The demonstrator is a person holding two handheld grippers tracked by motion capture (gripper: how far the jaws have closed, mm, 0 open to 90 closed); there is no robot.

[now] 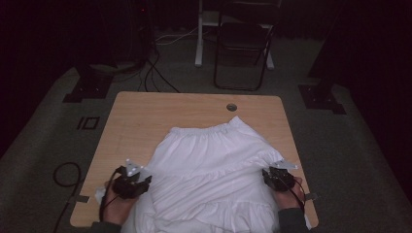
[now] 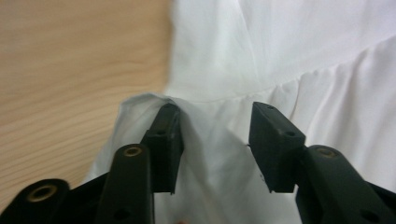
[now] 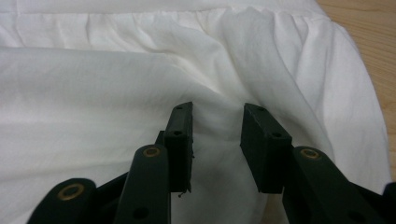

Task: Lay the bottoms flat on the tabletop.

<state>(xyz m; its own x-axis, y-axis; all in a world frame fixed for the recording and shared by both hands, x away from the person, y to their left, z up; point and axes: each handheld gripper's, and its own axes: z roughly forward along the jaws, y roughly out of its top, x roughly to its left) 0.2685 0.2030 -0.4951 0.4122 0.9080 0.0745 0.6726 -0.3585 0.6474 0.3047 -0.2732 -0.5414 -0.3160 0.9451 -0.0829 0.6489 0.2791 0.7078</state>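
A white gathered skirt (image 1: 214, 155) lies spread on the wooden table (image 1: 145, 116), its elastic waist toward the far side and its hem hanging over the near edge. My left gripper (image 1: 145, 180) rests at the skirt's left edge. In the left gripper view the skirt (image 2: 280, 46) lies under my left gripper (image 2: 217, 140), whose jaws stand apart; a fold of cloth drapes over the left pad (image 2: 163, 140). At the skirt's right edge is my right gripper (image 1: 268, 174). In the right gripper view my right gripper (image 3: 215, 140) has its jaws apart over a raised crease of the skirt (image 3: 93, 93).
A round cable hole (image 1: 231, 107) sits near the table's far edge. Bare wood (image 2: 70, 70) lies left of the skirt. A dark folding chair (image 1: 243, 43) and cables (image 1: 65, 172) are on the carpet beyond and beside the table.
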